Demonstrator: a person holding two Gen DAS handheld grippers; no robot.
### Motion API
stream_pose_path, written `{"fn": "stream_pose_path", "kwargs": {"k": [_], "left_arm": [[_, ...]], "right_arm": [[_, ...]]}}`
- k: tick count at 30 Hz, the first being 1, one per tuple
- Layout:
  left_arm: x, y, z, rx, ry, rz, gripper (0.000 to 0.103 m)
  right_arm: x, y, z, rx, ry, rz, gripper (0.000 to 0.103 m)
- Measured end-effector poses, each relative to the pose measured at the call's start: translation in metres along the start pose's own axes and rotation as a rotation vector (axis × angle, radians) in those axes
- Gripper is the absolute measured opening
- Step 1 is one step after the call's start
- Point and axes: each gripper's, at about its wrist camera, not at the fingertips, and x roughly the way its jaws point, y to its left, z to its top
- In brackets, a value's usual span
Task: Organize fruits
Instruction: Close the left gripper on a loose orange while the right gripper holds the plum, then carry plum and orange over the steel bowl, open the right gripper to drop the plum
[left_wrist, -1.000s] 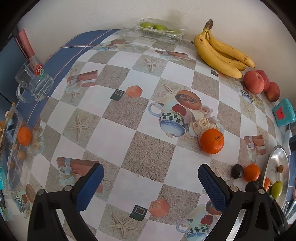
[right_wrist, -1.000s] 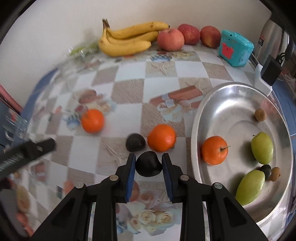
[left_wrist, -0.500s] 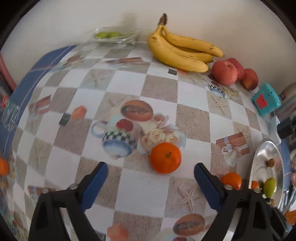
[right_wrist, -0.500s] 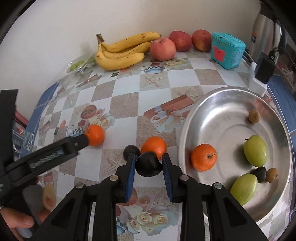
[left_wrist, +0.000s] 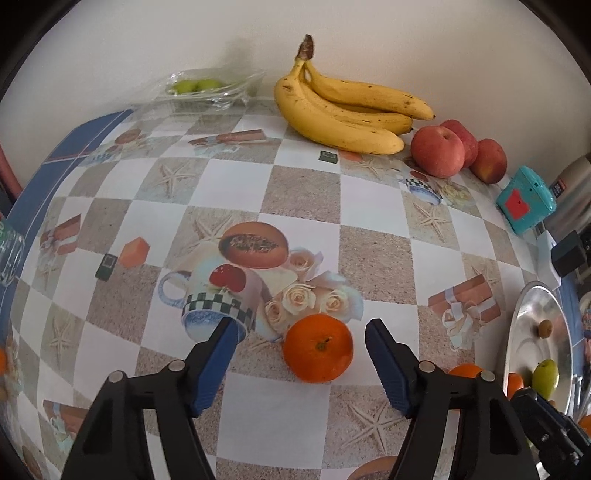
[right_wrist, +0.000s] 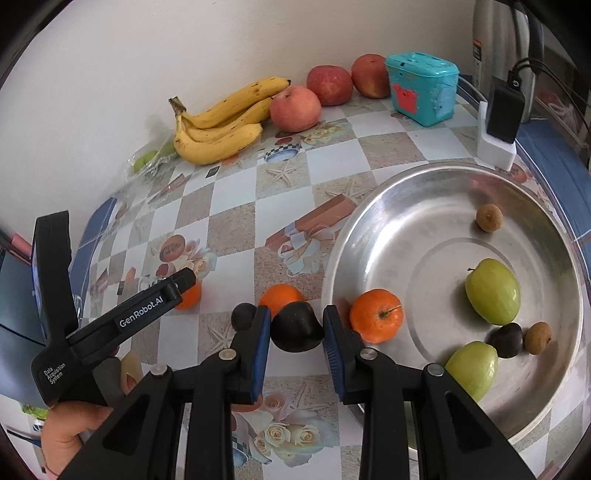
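1. While both tools are at work over the patterned table (left_wrist: 303, 192), the step in hand is a double pick: one fruit is already gripped and a second is being enclosed.
2. Right gripper (right_wrist: 297, 328): its blue pads are clenched on a dark plum (right_wrist: 297, 326), which hangs clear of the tablecloth just beside the near left rim of the steel bowl (right_wrist: 369, 218).
3. Left gripper (left_wrist: 301, 354): its jaws are closing, and an orange (left_wrist: 318, 348) sits on the table between them. Neither pad touches the peel yet; the orange lies closer to the right pad.
4. Loose fruit near the plum: a second orange (right_wrist: 280, 295) and a small dark fruit (right_wrist: 242, 315) rest on the table just outside the bowl rim.
5. Bowl contents: a tangerine (right_wrist: 376, 315), two green fruits, one dark fruit and two small brown ones.
6. Far edge, by the wall: bananas (left_wrist: 347, 110) and apples (left_wrist: 437, 151) lie in a row, well apart from both grippers.
7. Next move, right side (judgement): carry the plum over the rim and release it low, on bare metal, so that it does not roll against the tangerine.
8. Next move, left side (judgement): centre the orange between the pads, finish closing, then lift. An off-centre squeeze may push the round fruit away.
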Motion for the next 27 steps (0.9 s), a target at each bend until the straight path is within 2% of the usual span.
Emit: {"fn": "stream_pose_path", "kwargs": {"k": [4,6,11,18,27], "left_arm": [[0.004,-0.003,-0.002,0.008,0.011,-0.009,0.069],[0.006,-0.004,-0.003,0.011,0.013,-0.011,0.059],[0.008,-0.006,-0.005,0.002,0.024,-0.027,0.042],[0.004,-0.002,-0.004,-0.034,0.027,-0.043,0.042],[-0.032,0.001,0.009,-0.072,-0.046,-0.084,0.042]], "right_arm": [[-0.003,-0.003,0.001,0.007,-0.005,0.000,0.030],[-0.005,-0.004,0.001,0.011,-0.008,0.001,0.030],[-0.007,-0.004,0.001,0.013,-0.010,0.008,0.030],[-0.008,-0.008,0.002,0.028,-0.010,0.016,0.030],[-0.009,-0.012,0.002,0.042,-0.007,0.018,0.030]]}}
